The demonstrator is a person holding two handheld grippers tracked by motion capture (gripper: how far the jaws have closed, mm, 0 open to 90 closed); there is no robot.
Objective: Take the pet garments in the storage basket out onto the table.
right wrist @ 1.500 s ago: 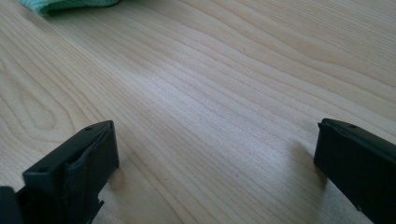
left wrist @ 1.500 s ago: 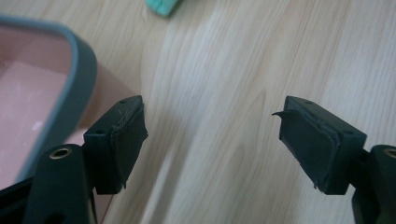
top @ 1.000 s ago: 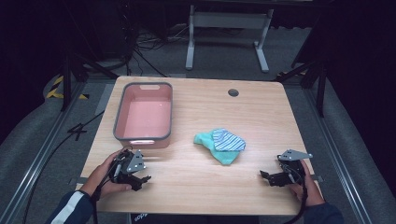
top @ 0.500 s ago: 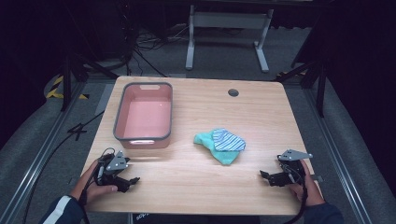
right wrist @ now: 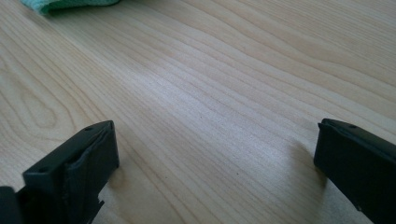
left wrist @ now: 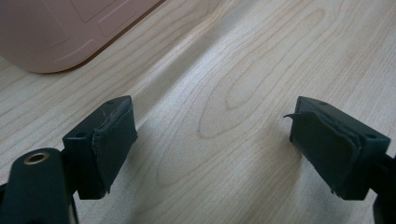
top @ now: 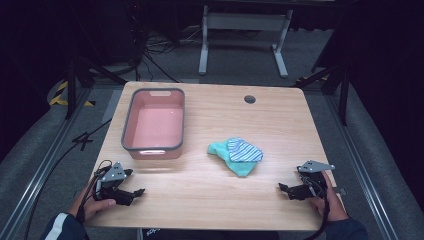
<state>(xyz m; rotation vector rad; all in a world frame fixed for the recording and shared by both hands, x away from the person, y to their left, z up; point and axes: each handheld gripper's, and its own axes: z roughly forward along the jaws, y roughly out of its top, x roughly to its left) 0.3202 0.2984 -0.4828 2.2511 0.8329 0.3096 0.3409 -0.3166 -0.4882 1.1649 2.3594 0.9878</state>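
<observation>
A dark room with cables and a metal stand on the floor surrounds a pale wooden bench (top: 200,195), which fills the middle of the high view. Since a second ago the left tool (top: 131,192) has slid from near the pink tub (top: 153,125) down toward the lower left corner of the frame, settling close to the bench's near edge, and its jaws have just been opening; they now stand wide apart with nothing but bare wood between them (the left gripper view shows the tub's rounded corner at upper left, well clear of the pads). The right tool (top: 284,188) sits where it was at lower right, jaws likewise spread wide and empty over the grain, with a sliver of the teal cloth (right wrist: 70,4) at the top left of its own view. That cloth (top: 239,156), with a striped piece folded on top, lies right of centre, apart from both tools and just right of the tub. Both hands look parked at rest, so the cloth probably awaits its first reach.
</observation>
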